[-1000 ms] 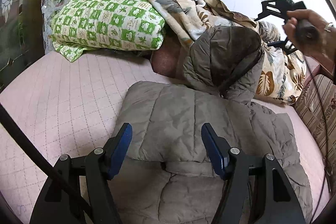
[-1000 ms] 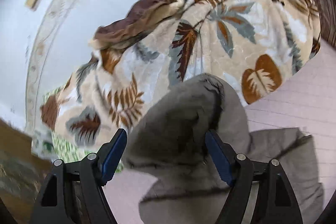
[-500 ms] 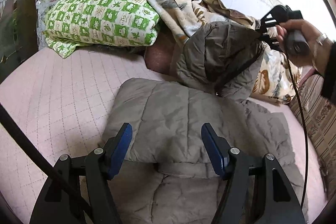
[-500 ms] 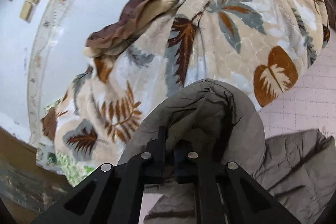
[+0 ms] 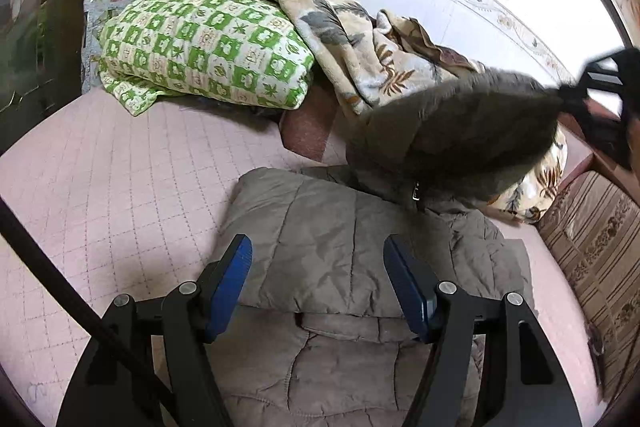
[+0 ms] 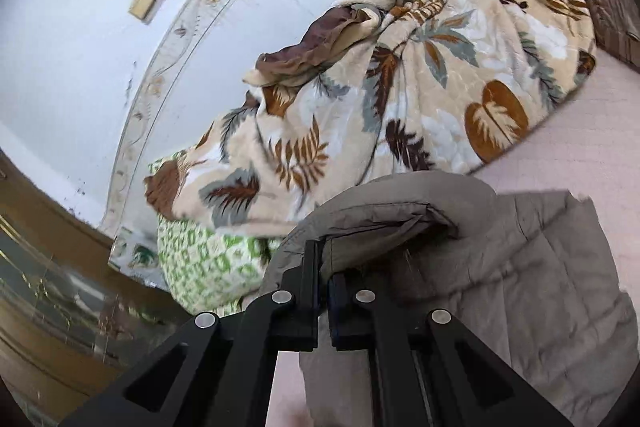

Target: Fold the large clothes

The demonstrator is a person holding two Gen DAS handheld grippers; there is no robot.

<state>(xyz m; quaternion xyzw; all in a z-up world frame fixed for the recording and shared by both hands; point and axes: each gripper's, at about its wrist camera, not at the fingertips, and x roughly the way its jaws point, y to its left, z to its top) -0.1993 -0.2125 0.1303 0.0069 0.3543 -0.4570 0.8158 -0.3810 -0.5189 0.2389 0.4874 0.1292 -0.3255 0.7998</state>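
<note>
A grey quilted jacket [image 5: 340, 247] lies partly folded on the pink bed. Its hood [image 5: 460, 131] is lifted and stretched toward the right, blurred by motion. My right gripper [image 6: 324, 263] is shut on the hood's edge [image 6: 384, 223], and in the left wrist view the same right gripper [image 5: 576, 95] appears at the far right, pulling the cloth. My left gripper [image 5: 318, 271] hovers open over the folded body of the jacket, its blue pads [image 5: 232, 279] apart with nothing pinched between them.
A green-and-white checked quilt [image 5: 208, 43] and a leaf-patterned blanket [image 6: 420, 67] are heaped along the white wall at the back. A striped cushion edge [image 5: 592, 247] borders the bed on the right. Pink quilted mattress [image 5: 100, 187] shows bare on the left.
The right gripper's jaws closed on the hood and then pulled it up and to the right. The left gripper rose slightly and stayed open.
</note>
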